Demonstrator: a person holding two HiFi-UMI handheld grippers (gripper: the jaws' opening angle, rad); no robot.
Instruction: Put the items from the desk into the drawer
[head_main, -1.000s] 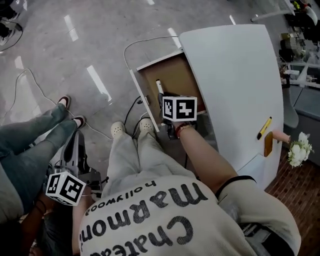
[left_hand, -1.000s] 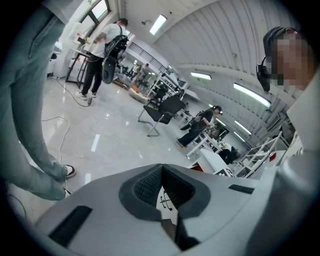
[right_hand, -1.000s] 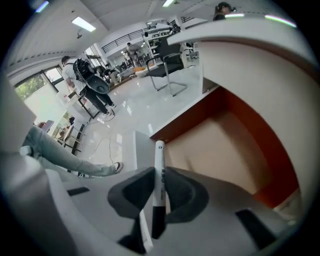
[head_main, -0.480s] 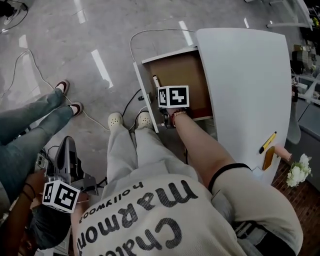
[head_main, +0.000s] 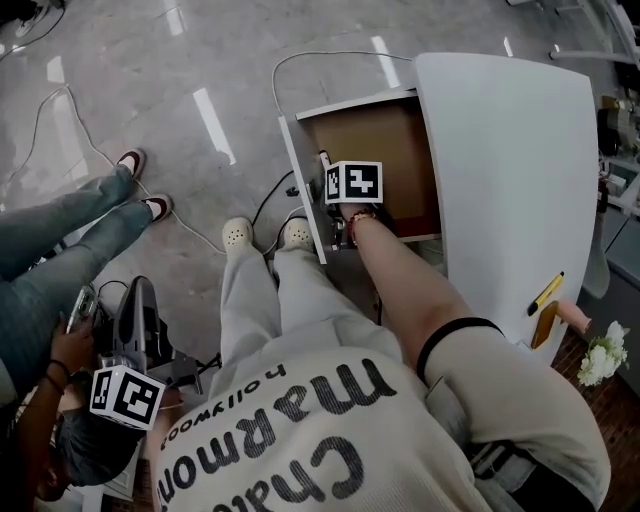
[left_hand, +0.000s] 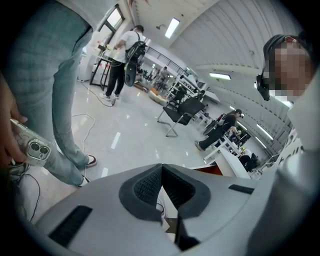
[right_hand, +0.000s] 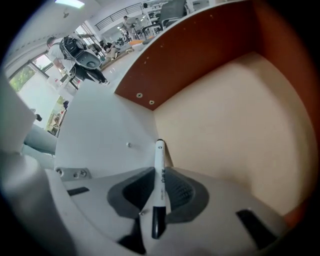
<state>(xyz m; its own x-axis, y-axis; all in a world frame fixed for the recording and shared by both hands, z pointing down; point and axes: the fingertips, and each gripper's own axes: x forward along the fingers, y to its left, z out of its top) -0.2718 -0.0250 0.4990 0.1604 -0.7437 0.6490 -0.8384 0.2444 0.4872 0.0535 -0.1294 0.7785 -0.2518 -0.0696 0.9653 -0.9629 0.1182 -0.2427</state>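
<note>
R gripper (right_hand: 160, 176) points steeply down, arm stretched fwd, jaws pinched on a marker (right_hand: 159, 154); L gripper (left_hand: 161, 170) low at the side, jaws together, empty.

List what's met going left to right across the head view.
left gripper → white shoes → right gripper with marker → yellow pen → flowers

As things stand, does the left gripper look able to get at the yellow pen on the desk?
Probably not. The left gripper hangs low at the person's left side, jaws together; the yellow pen lies on the desk to their right, with their body and right arm in between.
</note>
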